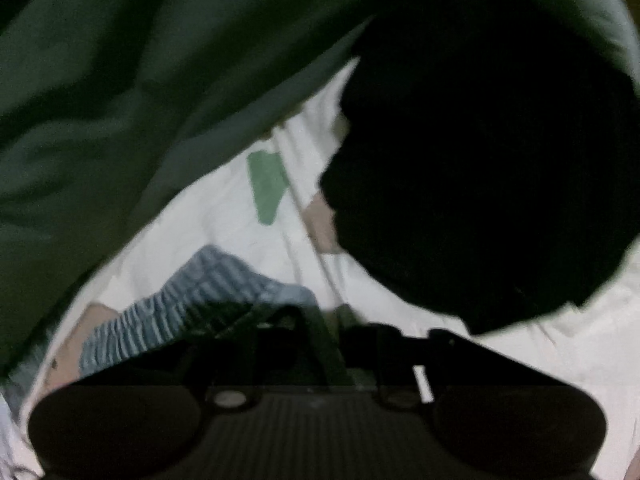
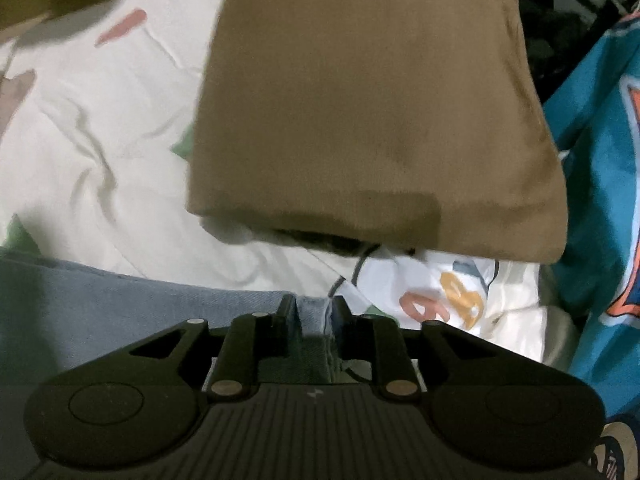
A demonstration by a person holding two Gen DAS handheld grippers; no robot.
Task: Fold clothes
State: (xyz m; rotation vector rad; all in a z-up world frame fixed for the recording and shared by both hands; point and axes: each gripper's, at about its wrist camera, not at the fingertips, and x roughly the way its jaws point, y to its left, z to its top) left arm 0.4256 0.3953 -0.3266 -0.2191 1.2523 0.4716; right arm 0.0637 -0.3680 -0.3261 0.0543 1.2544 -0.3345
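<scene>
Right gripper [image 2: 314, 316] points steeply down at a light-blue denim garment [image 2: 120, 304] lying on the patterned white bedsheet [image 2: 100, 140]. A denim seam edge sits between the jaws, which stand narrowly apart; whether the pads press on it I cannot tell (the gap looks a bit wider than the fabric). Just beyond is a folded tan garment [image 2: 372, 120], resting flat on the sheet, with a white printed top [image 2: 452, 296] peeking out from under its near edge and a teal printed garment [image 2: 600, 160] off to the right.

Left wrist view is dark and blurred. Left gripper [image 1: 320, 332] hangs over the sheet near a blue-white striped garment [image 1: 192, 296]; a dark green cloth [image 1: 120, 80] drapes across the upper view and a black mass [image 1: 480, 160] blocks the right. Jaws part-open as far as I can make out, nothing clearly between them.

Judgement: denim fold is the step in hand. To do it well, pinch the seam squarely with both layers caught, match the other corner with the left, lift level, keep the edge taut, and lay it clear of the tan stack so it doesn't drag.
</scene>
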